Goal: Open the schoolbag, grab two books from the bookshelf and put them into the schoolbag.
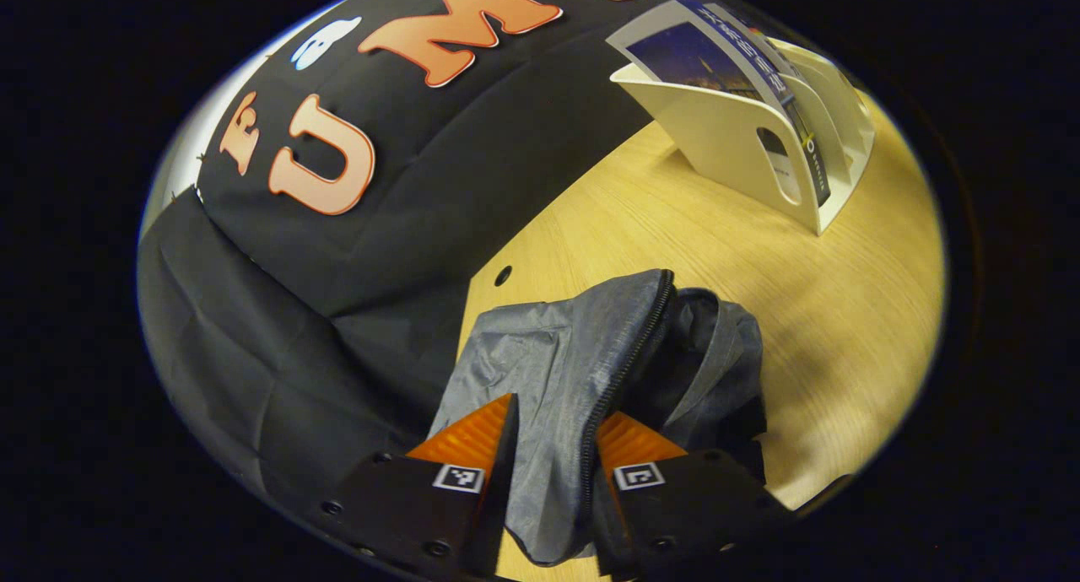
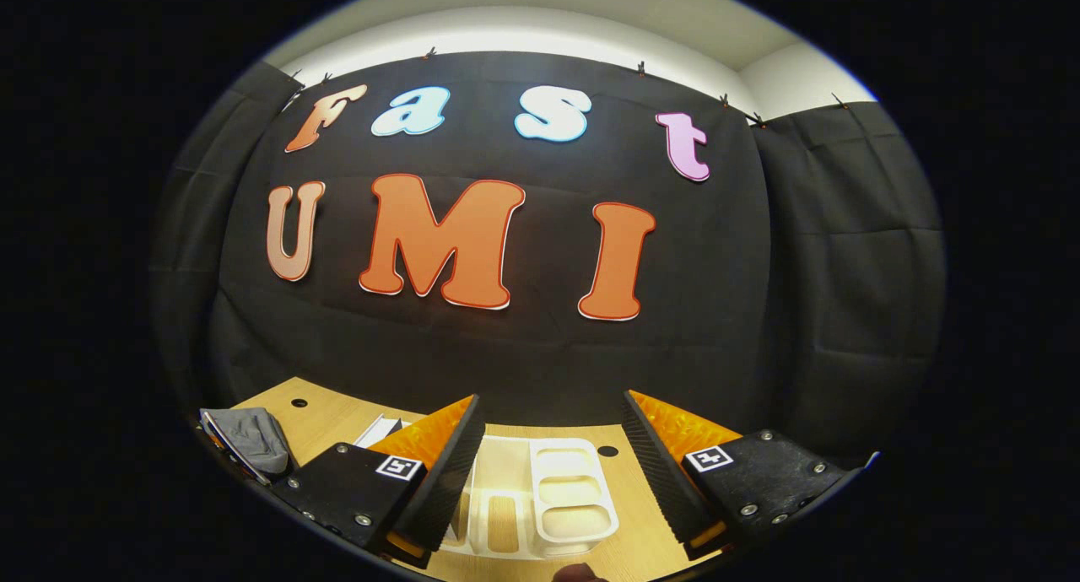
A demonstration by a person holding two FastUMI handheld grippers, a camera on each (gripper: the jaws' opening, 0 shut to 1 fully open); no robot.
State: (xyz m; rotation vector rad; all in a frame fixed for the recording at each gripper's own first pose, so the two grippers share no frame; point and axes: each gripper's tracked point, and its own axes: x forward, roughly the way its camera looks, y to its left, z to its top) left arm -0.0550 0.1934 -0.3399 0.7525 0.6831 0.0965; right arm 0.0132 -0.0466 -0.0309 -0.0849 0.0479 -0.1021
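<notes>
Grey schoolbag (image 1: pixel 582 371) near, unzipped, flap pinched by left gripper (image 1: pixel 553 447). Right gripper (image 2: pixel 553 460) spread wide, empty, over white bookshelf (image 2: pixel 561 493). Books (image 1: pixel 717 55) far right, shelved; both transfers pending.

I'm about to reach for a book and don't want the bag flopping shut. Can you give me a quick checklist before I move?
1. Left gripper clamped on the schoolbag fabric beside the zipper: ok.
2. Zipper undone, with a dark gap beside it: ok.
3. Opening wide enough for a book: cannot tell.
4. Right gripper open and holding nothing: ok.
5. Right gripper lined up above the white bookshelf: ok.
6. Book standing in the bookshelf, ready to take: ok.
</notes>
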